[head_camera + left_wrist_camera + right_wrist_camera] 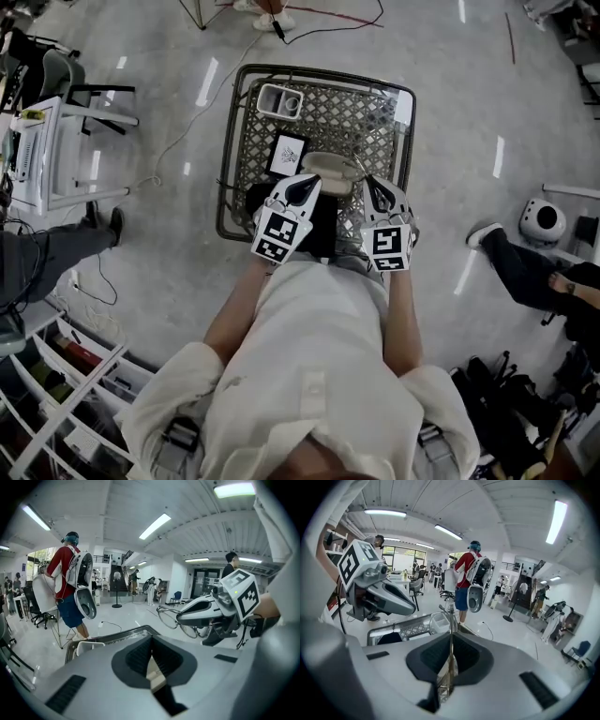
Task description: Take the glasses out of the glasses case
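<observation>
The beige glasses case is held up over the mesh table, between my two grippers. My left gripper is shut on its left edge; in the left gripper view a thin beige piece of the case sits pinched between the jaws. My right gripper is shut on the thin-rimmed glasses, which stick out leftward from its jaws. From the right gripper view the glasses show edge-on, rising out of the shut jaws. The two grippers are close together and level.
Below stands a metal mesh table with a white tray and a black card on it. A person in a red top stands beyond the table. A seated person's legs and a white round device are at the right.
</observation>
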`<state>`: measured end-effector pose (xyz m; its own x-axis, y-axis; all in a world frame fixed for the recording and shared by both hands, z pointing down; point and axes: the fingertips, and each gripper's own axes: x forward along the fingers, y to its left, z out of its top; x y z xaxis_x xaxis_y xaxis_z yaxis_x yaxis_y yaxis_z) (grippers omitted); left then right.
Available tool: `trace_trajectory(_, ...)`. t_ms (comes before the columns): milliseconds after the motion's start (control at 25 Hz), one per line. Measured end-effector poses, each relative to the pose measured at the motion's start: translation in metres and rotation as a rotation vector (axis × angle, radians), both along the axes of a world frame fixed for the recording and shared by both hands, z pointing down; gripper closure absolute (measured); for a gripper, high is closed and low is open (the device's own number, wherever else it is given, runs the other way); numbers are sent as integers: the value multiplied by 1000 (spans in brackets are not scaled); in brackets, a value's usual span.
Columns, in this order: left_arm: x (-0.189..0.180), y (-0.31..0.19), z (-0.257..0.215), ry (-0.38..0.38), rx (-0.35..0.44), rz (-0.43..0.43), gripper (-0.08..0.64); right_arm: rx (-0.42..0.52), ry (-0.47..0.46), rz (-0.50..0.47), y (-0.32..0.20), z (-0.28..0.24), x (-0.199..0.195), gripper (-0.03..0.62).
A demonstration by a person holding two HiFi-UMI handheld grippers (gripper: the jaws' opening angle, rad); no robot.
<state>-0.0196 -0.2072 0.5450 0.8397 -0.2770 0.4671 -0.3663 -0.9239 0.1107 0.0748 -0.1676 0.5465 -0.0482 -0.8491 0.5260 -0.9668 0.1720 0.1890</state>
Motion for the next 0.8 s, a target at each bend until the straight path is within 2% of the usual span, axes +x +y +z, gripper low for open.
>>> trace_trajectory(320, 18, 7, -49, 85, 68, 25, 548, 180, -20, 57, 14, -77, 12, 574)
trace_trajectory(520, 16, 4, -82, 134, 108, 15, 548, 248, -7, 41, 15, -119, 5, 574)
trace_trajectory(800, 15, -1, -116, 185, 155, -15, 548, 321, -41, 34, 14, -142, 6, 574)
